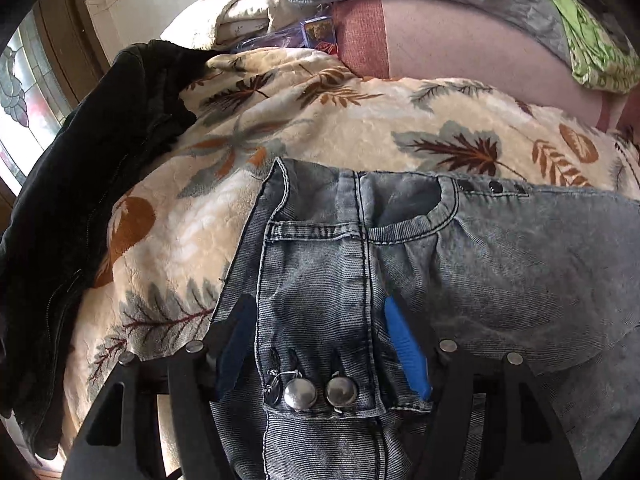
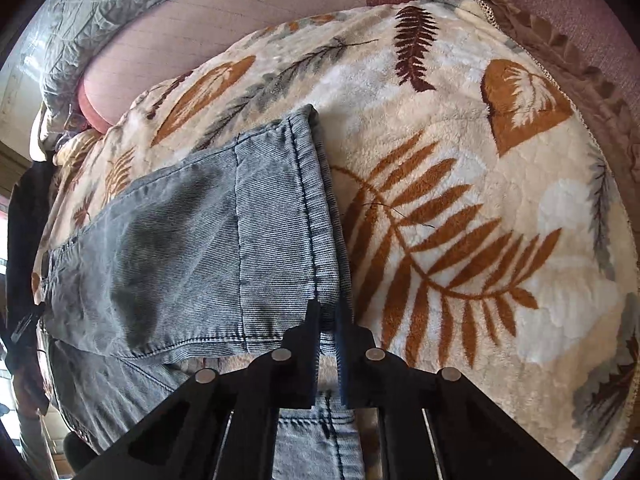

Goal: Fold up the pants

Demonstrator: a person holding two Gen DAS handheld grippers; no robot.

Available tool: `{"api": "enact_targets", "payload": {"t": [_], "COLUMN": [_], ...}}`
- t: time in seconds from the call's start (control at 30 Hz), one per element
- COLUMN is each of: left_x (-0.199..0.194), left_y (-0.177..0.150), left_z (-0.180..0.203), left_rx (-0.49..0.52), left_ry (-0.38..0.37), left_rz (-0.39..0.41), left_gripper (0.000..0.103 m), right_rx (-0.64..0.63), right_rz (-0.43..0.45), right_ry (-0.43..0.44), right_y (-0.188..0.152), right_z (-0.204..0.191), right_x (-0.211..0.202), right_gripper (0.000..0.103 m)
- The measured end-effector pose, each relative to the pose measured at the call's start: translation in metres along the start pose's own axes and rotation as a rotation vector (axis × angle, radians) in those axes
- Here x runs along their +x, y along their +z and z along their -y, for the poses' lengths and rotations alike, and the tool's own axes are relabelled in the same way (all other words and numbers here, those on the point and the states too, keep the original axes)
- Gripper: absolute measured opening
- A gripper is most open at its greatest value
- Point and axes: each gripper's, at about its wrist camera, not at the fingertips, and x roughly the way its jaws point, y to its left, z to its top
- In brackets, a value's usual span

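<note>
Pants (image 1: 500,248): faded grey-blue denim, folded over, two metal waistband buttons (image 1: 320,393).

Left tongs (image 1: 316,334) spread wide, right tongs (image 2: 328,320) pinched shut, both angled downward.

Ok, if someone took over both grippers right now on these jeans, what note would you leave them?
Left gripper: open, fingers either side of the waistband buttons, not pinching.
Right gripper: shut on the hem corner of the jeans.
Jeans lie on the leaf-print blanket, leg end already folded over onto the rest.
Left: grip the waistband, finish folding and flatten.
</note>
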Motion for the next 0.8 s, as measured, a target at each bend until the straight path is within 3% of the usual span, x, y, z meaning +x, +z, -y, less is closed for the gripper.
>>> {"api": "enact_targets", "payload": {"t": [0.1, 0.13, 0.17, 0.2, 0.23, 0.3, 0.33, 0.37, 0.43, 0.57, 0.6, 0.63, 0.67, 0.73, 0.8], "left_x": [0.0, 0.0, 0.001, 0.003, 0.005, 0.01, 0.012, 0.014, 0.015, 0.015, 0.016, 0.017, 0.018, 0.018, 0.011], "left_y": [0.0, 0.001, 0.001, 0.001, 0.001, 0.0, -0.001, -0.002, -0.003, -0.004, -0.004, -0.004, -0.004, -0.003, -0.002], "left_z": [0.0, 0.0, -0.001, -0.001, 0.0, 0.001, 0.002, 0.002, 0.002, 0.002, 0.002, 0.003, 0.004, 0.004, 0.003], "left_rx": [0.004, -0.001, -0.003, -0.002, 0.001, 0.016, 0.019, 0.018, 0.021, 0.03, 0.031, 0.031, 0.031, 0.029, 0.025], "left_ry": [0.002, -0.003, -0.002, 0.003, 0.011, 0.029, 0.031, 0.031, 0.037, 0.043, 0.046, 0.057, 0.064, 0.07, 0.068], "left_rz": [0.005, 0.006, 0.0, -0.006, -0.008, -0.011, -0.017, -0.021, -0.021, -0.017, -0.016, -0.018, -0.021, -0.025, -0.024], "left_gripper": [0.067, 0.067, 0.068, 0.07, 0.073, 0.076, 0.077, 0.077, 0.078, 0.08, 0.081, 0.083, 0.083, 0.084, 0.084], "right_rx": [0.027, 0.048, 0.063, 0.079, 0.093, 0.097, 0.075, 0.051, 0.021, -0.041, -0.073, -0.116, -0.142, -0.091, -0.003], "right_rz": [0.037, 0.027, 0.023, 0.027, 0.038, 0.027, 0.013, 0.006, 0.015, 0.081, 0.098, 0.11, 0.085, -0.023, 0.058], "right_ry": [-0.008, -0.006, -0.001, -0.001, 0.005, 0.084, 0.09, 0.055, 0.035, -0.032, -0.1, -0.191, -0.253, -0.152, -0.095], "right_y": [-0.003, -0.002, -0.001, -0.001, -0.003, -0.005, -0.006, -0.007, -0.007, -0.005, -0.006, -0.005, -0.006, -0.013, -0.019], "right_z": [0.002, 0.005, 0.008, 0.014, 0.016, 0.017, 0.013, 0.008, 0.002, -0.007, -0.01, -0.014, -0.012, 0.006, 0.017], "right_x": [-0.008, -0.006, -0.004, -0.002, 0.0, 0.005, 0.009, 0.012, 0.008, -0.022, -0.027, -0.026, -0.016, 0.01, -0.002], "right_gripper": [0.01, 0.027, 0.061, 0.08, 0.082, 0.072, 0.04, 0.028, 0.02, 0.02, 0.017, 0.005, 0.003, 0.005, 0.005]}}
